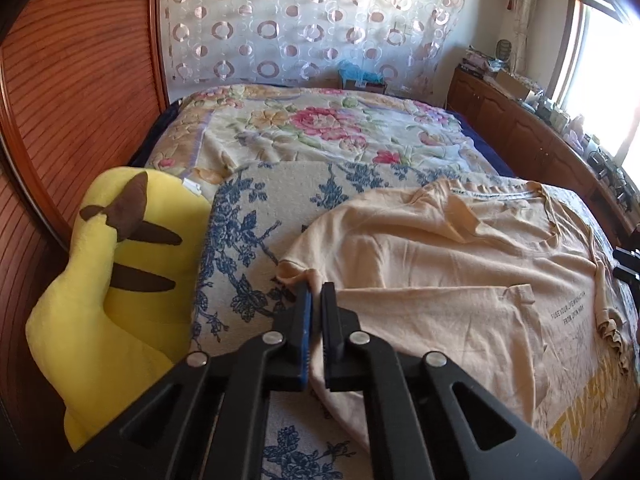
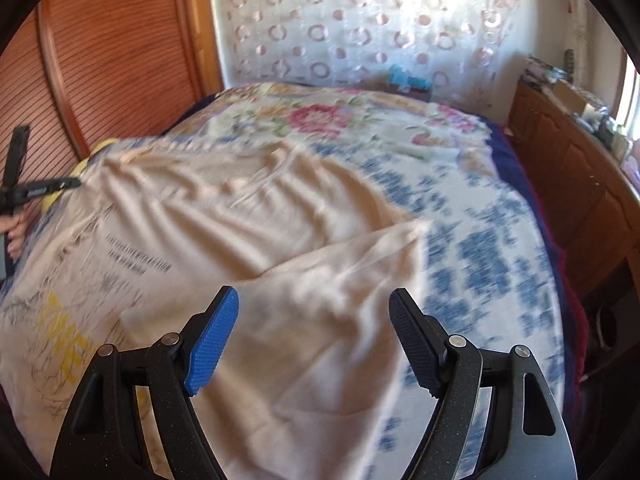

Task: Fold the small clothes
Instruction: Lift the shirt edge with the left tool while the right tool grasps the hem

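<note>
The left gripper (image 1: 316,292) pinches the hem of the peach shirt (image 1: 440,264), which lies spread on the blue-flowered cover (image 1: 248,216). The right gripper (image 2: 314,300) hangs wide apart above its sleeve. A yellow plush (image 1: 120,260) lies beside the cover.
</note>
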Demonstrator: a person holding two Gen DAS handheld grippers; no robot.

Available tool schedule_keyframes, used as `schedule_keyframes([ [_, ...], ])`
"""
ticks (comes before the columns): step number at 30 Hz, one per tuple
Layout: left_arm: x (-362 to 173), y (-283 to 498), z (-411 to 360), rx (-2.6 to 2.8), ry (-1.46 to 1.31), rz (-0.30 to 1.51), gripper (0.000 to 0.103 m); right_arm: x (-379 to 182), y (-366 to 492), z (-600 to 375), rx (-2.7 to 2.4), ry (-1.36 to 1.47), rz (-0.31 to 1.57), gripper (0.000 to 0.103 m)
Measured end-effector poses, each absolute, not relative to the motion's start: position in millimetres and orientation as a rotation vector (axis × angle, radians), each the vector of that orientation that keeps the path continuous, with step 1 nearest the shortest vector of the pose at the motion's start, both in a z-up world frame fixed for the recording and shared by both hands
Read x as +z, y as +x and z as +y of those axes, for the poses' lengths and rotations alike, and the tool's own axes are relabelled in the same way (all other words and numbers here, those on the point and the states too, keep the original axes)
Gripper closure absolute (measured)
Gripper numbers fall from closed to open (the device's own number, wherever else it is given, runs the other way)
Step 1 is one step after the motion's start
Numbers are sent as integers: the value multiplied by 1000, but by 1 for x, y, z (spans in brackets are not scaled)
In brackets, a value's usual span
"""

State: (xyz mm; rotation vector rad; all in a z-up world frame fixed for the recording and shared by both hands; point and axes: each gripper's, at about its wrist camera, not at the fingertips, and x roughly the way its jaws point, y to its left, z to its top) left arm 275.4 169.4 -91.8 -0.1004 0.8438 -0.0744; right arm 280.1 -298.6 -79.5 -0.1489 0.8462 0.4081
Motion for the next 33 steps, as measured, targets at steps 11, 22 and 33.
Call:
schedule_keyframes([
  [11, -48, 254, 144, -152, -83, 723, 103, -89, 322, -339, 333, -115, 905, 36],
  [22, -22, 211, 109, -234, -70, 650, 103, -92, 333, -309, 422, -177, 904, 100],
  [33, 21, 125, 108, -243, -84, 522, 103, -13, 251, -304, 493, -136, 687, 100],
])
